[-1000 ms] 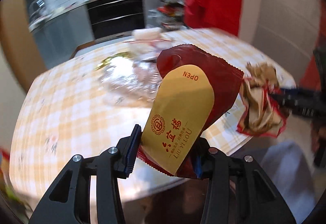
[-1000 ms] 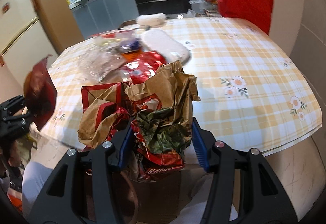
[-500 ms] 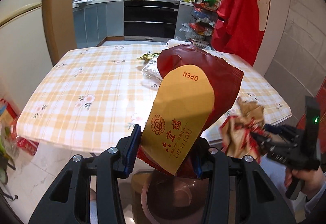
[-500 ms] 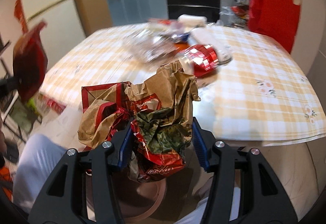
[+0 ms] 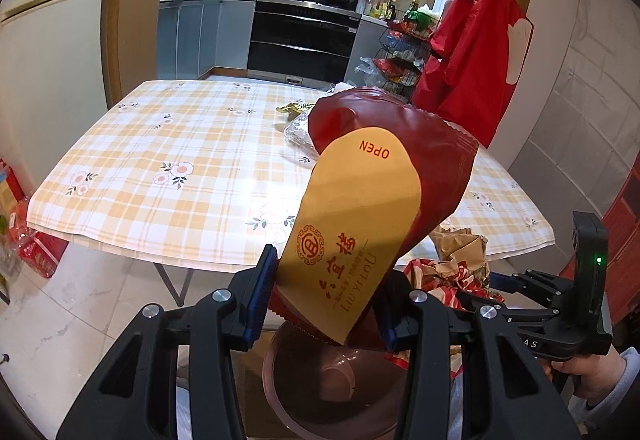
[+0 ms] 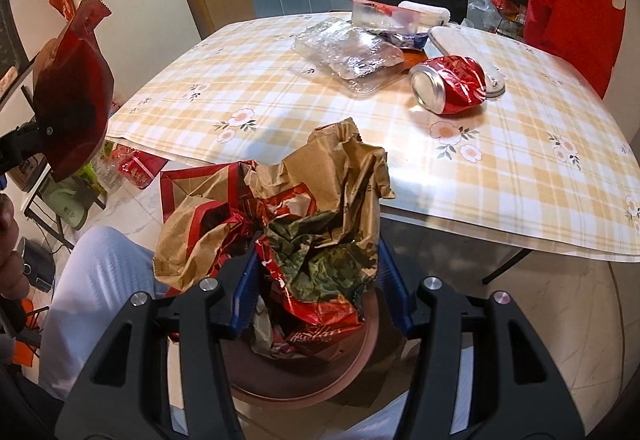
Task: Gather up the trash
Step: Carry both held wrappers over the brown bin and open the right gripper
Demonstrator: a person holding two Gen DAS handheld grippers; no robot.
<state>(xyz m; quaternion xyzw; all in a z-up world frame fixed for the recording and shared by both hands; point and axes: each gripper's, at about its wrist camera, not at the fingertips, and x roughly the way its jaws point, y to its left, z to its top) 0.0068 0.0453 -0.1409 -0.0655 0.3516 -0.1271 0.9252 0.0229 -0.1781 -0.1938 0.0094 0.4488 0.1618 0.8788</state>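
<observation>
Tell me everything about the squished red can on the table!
The red can looks like shiny metal, dented and crumpled along its body. It lies on its side on the checked tablecloth, silver round end facing the camera. A white flat thing lies right behind it, and crinkly clear plastic sits nearby. No gripper touches it.

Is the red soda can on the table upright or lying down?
Lying down. The can rests on its side on the checked tablecloth, crushed, with its silver end facing the camera.

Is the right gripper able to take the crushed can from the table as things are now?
Probably not yet. The right gripper is full of crumpled paper trash, held over a brown bin. The can lies uncovered on the table, so the way is free once it unloads.
</observation>
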